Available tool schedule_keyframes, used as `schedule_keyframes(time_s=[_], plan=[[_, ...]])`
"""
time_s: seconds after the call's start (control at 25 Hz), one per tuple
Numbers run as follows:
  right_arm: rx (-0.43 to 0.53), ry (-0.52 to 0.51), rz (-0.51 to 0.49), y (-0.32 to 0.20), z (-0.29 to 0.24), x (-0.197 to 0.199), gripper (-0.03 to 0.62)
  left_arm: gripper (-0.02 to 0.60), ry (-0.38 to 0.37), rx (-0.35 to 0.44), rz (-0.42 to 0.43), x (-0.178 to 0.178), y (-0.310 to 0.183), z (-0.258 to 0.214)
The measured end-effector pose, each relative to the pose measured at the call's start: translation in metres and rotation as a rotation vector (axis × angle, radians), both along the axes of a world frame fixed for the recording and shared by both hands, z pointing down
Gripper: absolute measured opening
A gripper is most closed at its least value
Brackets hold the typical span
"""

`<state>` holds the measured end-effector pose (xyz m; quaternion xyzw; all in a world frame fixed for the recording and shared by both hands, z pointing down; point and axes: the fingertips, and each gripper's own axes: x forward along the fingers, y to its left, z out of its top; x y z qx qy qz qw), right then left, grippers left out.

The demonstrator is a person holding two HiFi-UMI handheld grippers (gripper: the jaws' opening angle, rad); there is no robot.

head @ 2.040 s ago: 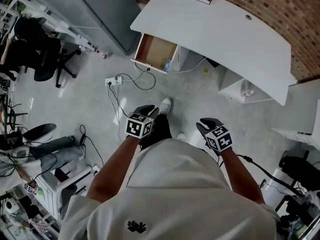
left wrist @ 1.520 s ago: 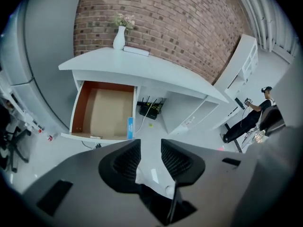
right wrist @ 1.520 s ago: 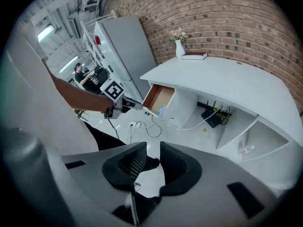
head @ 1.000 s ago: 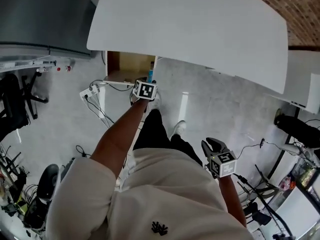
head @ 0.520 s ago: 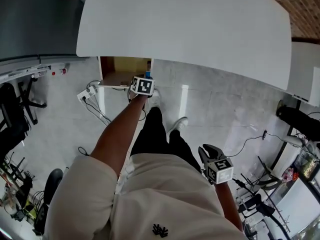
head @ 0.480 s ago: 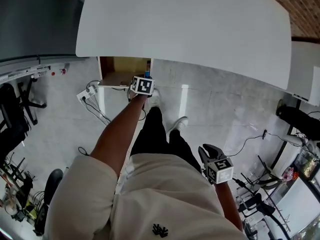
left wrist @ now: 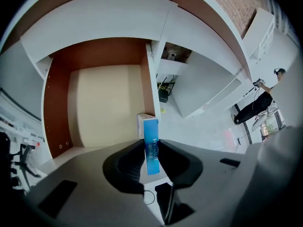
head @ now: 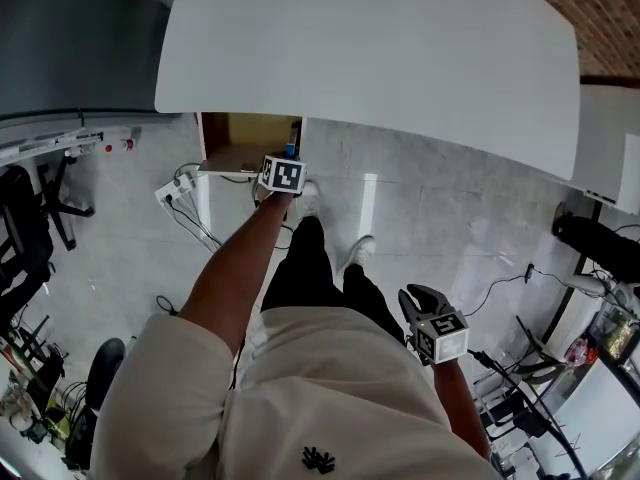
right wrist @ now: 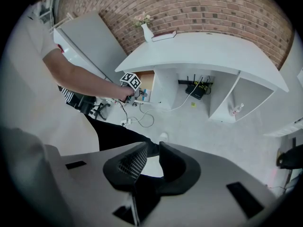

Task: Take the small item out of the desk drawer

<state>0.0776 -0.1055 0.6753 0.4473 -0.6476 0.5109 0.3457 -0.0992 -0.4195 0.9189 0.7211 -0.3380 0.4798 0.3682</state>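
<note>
Reaching down under the white counter [head: 380, 48], the left tongs [left wrist: 151, 146] are inside the open drawer [left wrist: 104, 108], and their jaws are closing on the small blue box [left wrist: 151, 131]. The box sits right between the two black pads, and from the left gripper view both pads look like they're already on its flat sides. It stands up on its narrow edge at the near end of the drawer, close against the brown side wall on the right of that view, with a white face turned up. The rest of the drawer's pale bottom is bare wood colour.

The right tongs [right wrist: 152, 151] are doing nothing much. They hang low by the person's right hip over the grey floor [head: 430, 218], well apart from the drawer. Their jaws stand a little apart with a narrow gap and nothing between them, just floor and a dark trouser leg behind. From the right gripper view you can see the person's left arm stretched out to the drawer.
</note>
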Motion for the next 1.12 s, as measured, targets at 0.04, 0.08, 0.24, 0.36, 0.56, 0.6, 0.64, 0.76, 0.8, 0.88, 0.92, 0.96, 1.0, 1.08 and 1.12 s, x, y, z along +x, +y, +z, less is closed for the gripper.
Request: schedule_keyframes(time_s=[0.04, 0.08, 0.24, 0.36, 0.56, 0.6, 0.64, 0.76, 0.8, 0.88, 0.92, 0.96, 1.0, 1.08, 1.12], plan=[[0.004, -0.001, 0.000, 0.000, 0.000, 0.001, 0.100, 0.100, 0.000, 0.005, -0.003, -0.001, 0.000, -0.003], [0.008, -0.004, 0.002, 0.000, -0.001, 0.003, 0.100, 0.099, -0.001, 0.011, -0.005, -0.003, 0.002, -0.008], [0.055, -0.009, -0.001, 0.000, -0.010, 0.008, 0.081, 0.098, -0.005, 0.035, -0.007, -0.008, 0.014, -0.031], [0.103, -0.010, -0.019, 0.005, -0.013, 0.017, 0.072, 0.098, -0.031, 0.058, -0.008, -0.015, 0.025, -0.052], [0.173, -0.031, -0.003, 0.017, -0.025, 0.035, 0.050, 0.097, -0.008, 0.099, -0.031, -0.013, 0.047, -0.088], [0.188, -0.032, -0.003, 0.021, -0.028, 0.039, 0.046, 0.097, 0.006, 0.119, -0.042, -0.011, 0.050, -0.098], [0.203, -0.036, -0.002, 0.025, -0.030, 0.043, 0.044, 0.097, 0.013, 0.143, -0.055, -0.010, 0.052, -0.109], [0.256, -0.063, -0.007, 0.038, -0.040, 0.054, 0.040, 0.097, 0.011, 0.179, -0.103, -0.010, 0.068, -0.143], [0.272, -0.071, -0.012, 0.043, -0.043, 0.058, 0.040, 0.097, 0.012, 0.187, -0.117, -0.011, 0.075, -0.153], [0.300, -0.077, -0.023, 0.053, -0.048, 0.067, 0.038, 0.097, 0.014, 0.205, -0.138, -0.010, 0.090, -0.172], [0.316, -0.074, -0.025, 0.059, -0.051, 0.074, 0.038, 0.097, 0.015, 0.211, -0.146, -0.009, 0.099, -0.180], [0.334, -0.071, -0.026, 0.064, -0.054, 0.080, 0.037, 0.097, 0.018, 0.215, -0.153, -0.008, 0.110, -0.188], [0.352, -0.071, -0.029, 0.069, -0.059, 0.085, 0.037, 0.097, 0.023, 0.218, -0.159, -0.006, 0.121, -0.195], [0.389, -0.087, -0.042, 0.074, -0.072, 0.088, 0.035, 0.097, 0.040, 0.222, -0.173, -0.005, 0.142, -0.209], [0.404, -0.098, -0.051, 0.076, -0.078, 0.086, 0.035, 0.097, 0.052, 0.225, -0.184, -0.005, 0.152, -0.217]])
